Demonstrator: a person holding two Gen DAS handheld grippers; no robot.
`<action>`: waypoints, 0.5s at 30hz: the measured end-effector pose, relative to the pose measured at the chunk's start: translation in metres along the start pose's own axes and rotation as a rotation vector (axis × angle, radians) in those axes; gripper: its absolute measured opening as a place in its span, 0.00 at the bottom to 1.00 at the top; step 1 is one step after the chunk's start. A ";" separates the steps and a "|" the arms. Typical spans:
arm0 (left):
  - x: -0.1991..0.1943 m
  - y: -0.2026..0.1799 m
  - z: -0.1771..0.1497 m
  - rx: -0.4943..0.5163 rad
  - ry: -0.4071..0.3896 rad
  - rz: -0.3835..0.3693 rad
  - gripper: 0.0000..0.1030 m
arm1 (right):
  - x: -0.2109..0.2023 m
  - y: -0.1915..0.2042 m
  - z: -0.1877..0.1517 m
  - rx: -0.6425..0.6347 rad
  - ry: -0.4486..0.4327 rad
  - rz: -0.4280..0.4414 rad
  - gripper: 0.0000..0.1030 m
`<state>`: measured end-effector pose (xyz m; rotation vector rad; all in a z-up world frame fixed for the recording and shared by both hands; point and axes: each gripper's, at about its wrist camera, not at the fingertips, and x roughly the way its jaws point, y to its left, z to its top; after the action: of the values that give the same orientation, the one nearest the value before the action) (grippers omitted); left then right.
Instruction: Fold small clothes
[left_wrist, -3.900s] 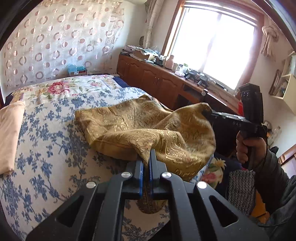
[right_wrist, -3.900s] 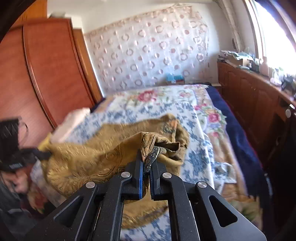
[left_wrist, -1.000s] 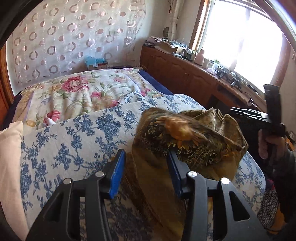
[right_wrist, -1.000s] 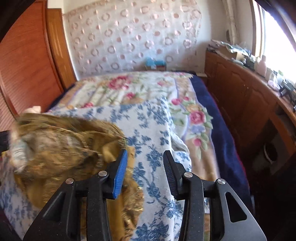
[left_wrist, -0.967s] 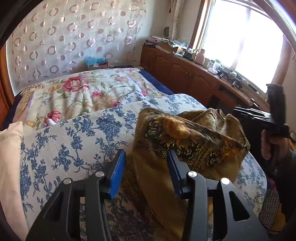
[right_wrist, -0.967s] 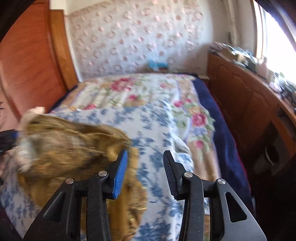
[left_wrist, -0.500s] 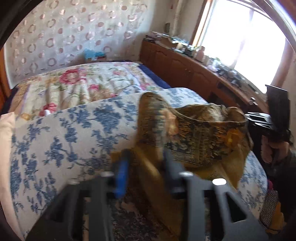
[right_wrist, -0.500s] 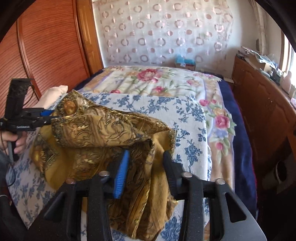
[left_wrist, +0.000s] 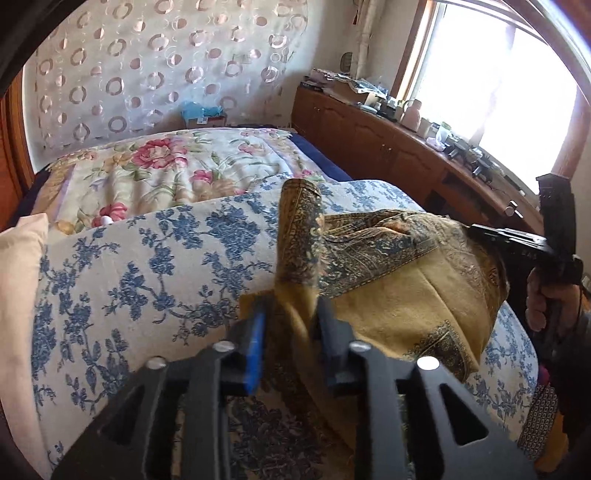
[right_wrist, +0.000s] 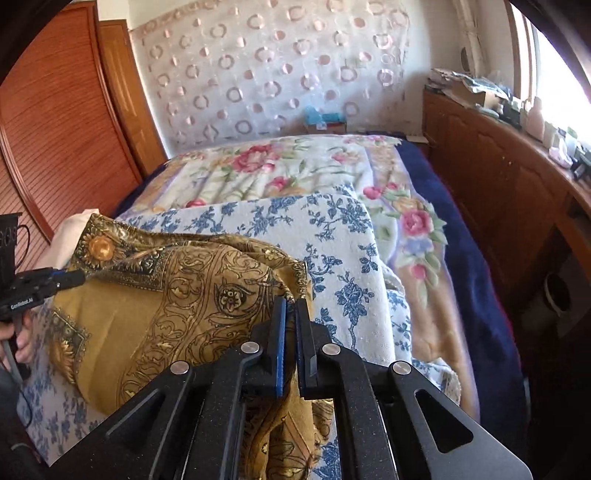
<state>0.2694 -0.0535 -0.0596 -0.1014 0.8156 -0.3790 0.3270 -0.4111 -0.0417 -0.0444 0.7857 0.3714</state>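
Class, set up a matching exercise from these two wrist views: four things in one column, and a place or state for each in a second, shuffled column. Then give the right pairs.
Things:
1. mustard-gold patterned cloth
2. right tool
3. blue tissue box
4. wooden sideboard

Places or states:
A. beneath the bright window
B. at the far end of the bed, by the circle-patterned curtain
C. lying crumpled on the blue-flowered bedspread
D. fingers nearly together on an edge of fabric

Pairs: 1-C, 2-D, 3-B, 4-A

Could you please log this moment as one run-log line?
left gripper: closing around gold cloth | right gripper: shut on cloth edge | cloth: on bed
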 end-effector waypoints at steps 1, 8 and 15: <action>0.000 0.001 -0.001 0.000 0.005 0.004 0.37 | 0.000 0.002 0.001 -0.009 0.007 -0.001 0.11; 0.021 0.012 -0.010 -0.055 0.104 -0.013 0.42 | 0.021 0.002 -0.009 -0.033 0.105 -0.017 0.59; 0.031 0.019 -0.008 -0.119 0.111 -0.054 0.42 | 0.036 -0.008 -0.016 0.033 0.137 0.086 0.60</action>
<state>0.2880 -0.0471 -0.0911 -0.2152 0.9467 -0.3896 0.3418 -0.4101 -0.0786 -0.0050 0.9308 0.4404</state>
